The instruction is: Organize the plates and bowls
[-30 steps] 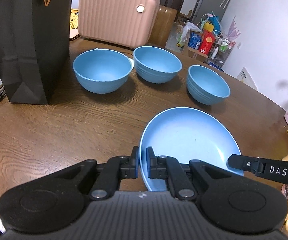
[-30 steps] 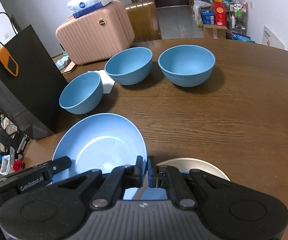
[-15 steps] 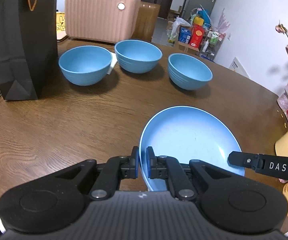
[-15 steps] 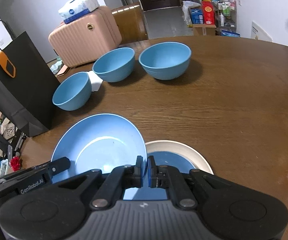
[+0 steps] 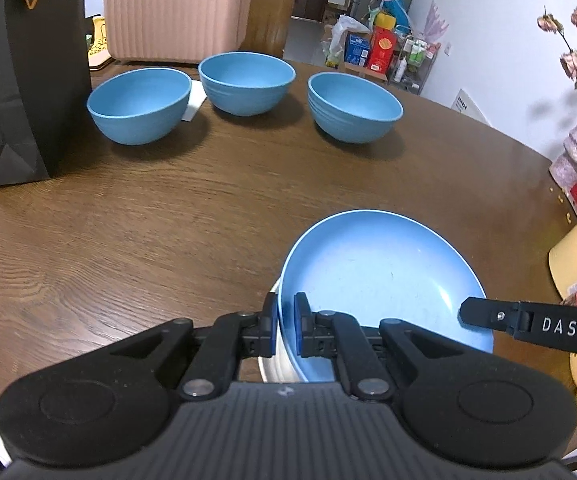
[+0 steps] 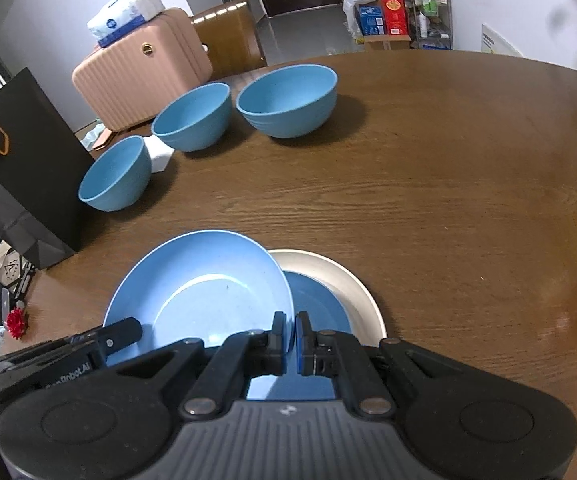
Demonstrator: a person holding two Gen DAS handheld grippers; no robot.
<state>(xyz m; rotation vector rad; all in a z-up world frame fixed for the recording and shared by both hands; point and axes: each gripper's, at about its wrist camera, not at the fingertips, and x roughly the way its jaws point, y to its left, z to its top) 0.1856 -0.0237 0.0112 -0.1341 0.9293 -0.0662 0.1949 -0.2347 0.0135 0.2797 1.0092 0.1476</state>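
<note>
While the light-blue shallow round plate is carried between them, both claws are seen clenched on its rim: the left gripper is clamped on the plate's left edge, and the right gripper is pinched on the opposite edge, one pad inside the rim and one outside. A grip from two sides is judged to have been chosen so that the wide, thin plate is kept level and cannot swing. Directly beneath and partly covered by it, a cream-rimmed round plate with a darker blue centre is seen on the brown wood-grain table; the carried plate appears to be held just above this one, offset to the left, so a stacking of plates is taken to be the step in hand. Whether the two already touch cannot be told. Both grippers are pointed steeply downward and forward over the near table edge, side by side. Farther out, three light-blue round bowls are set in a row, apart from the plates and not yet nested. A black paper bag stands at the left.
</note>
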